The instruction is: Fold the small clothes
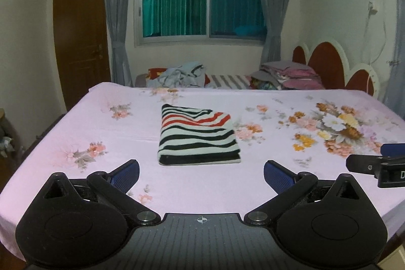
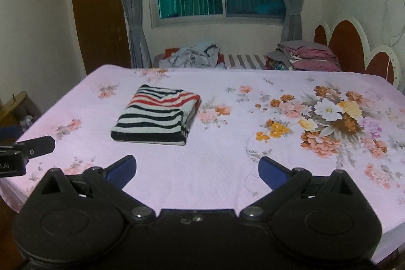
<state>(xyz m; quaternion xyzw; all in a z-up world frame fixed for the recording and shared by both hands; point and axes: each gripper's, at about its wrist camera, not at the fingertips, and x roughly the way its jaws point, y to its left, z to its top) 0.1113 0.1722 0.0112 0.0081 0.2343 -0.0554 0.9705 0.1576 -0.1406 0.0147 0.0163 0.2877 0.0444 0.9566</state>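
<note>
A folded garment with black, white and red stripes lies flat on the pink floral bedsheet, and also shows in the right wrist view. My left gripper is open and empty, held just short of the garment's near edge. My right gripper is open and empty, to the right of the garment and nearer than it. The right gripper shows at the right edge of the left wrist view. The left gripper shows at the left edge of the right wrist view.
A heap of unfolded clothes and a stack of folded bedding lie beyond the bed's far edge, under the window. A headboard stands at the right. A brown door is at the left.
</note>
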